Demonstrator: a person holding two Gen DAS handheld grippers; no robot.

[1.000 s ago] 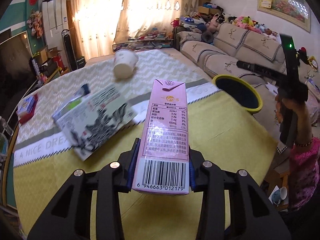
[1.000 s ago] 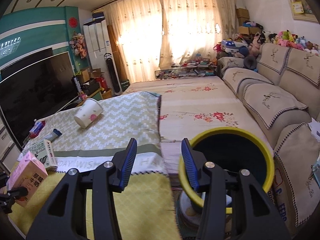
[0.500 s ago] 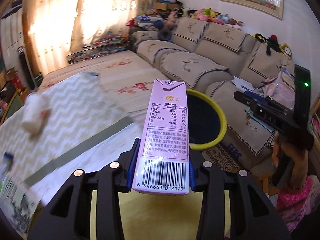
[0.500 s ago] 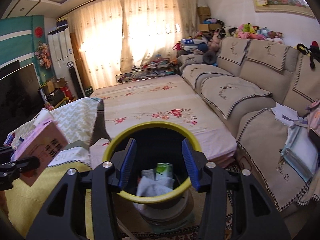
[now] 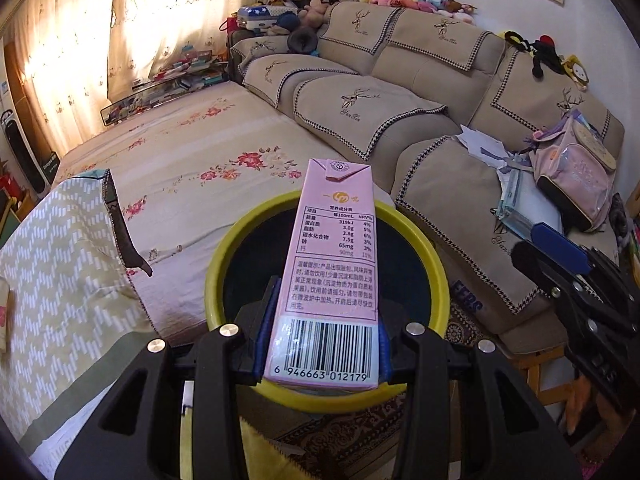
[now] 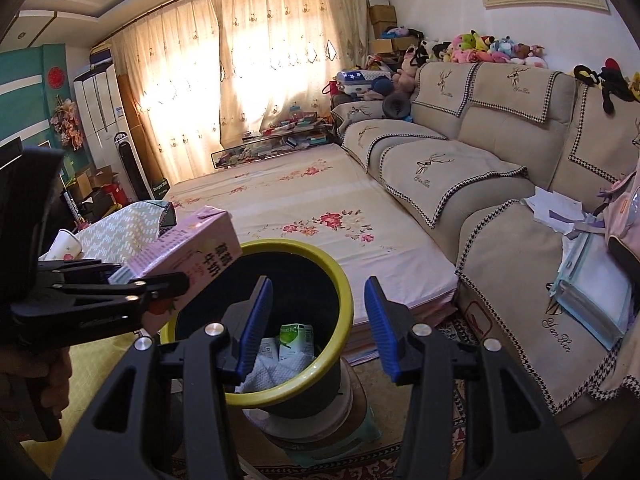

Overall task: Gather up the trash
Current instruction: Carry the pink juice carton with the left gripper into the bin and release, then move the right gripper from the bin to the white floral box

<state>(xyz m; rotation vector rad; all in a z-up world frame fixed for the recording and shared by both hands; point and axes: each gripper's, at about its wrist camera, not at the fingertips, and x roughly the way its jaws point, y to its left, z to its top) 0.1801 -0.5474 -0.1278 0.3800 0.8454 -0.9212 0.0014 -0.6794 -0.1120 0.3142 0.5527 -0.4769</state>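
A pink milk carton (image 5: 332, 272) stands up between the blue pads of my left gripper (image 5: 324, 320), which is shut on it. The carton hangs over the near rim of a black bin with a yellow rim (image 5: 438, 264). In the right wrist view the same carton (image 6: 192, 256) tilts over the left edge of the bin (image 6: 344, 292), with the left gripper (image 6: 160, 284) around it. My right gripper (image 6: 318, 286) is open above the bin's mouth, nothing between its fingers. Inside the bin lie a green-and-white carton (image 6: 296, 340) and crumpled white paper (image 6: 272, 368).
A paper cup (image 6: 66, 245) lies on the chevron tablecloth (image 5: 52, 264) to the left. A flowered mat (image 6: 304, 200) spreads behind the bin. A beige sofa (image 6: 500, 200) runs along the right, with papers and a pink backpack (image 5: 576, 176) on it.
My left gripper has swung right with the pink carton, from above the table to above the bin. The right gripper has moved closer over the bin, still open.
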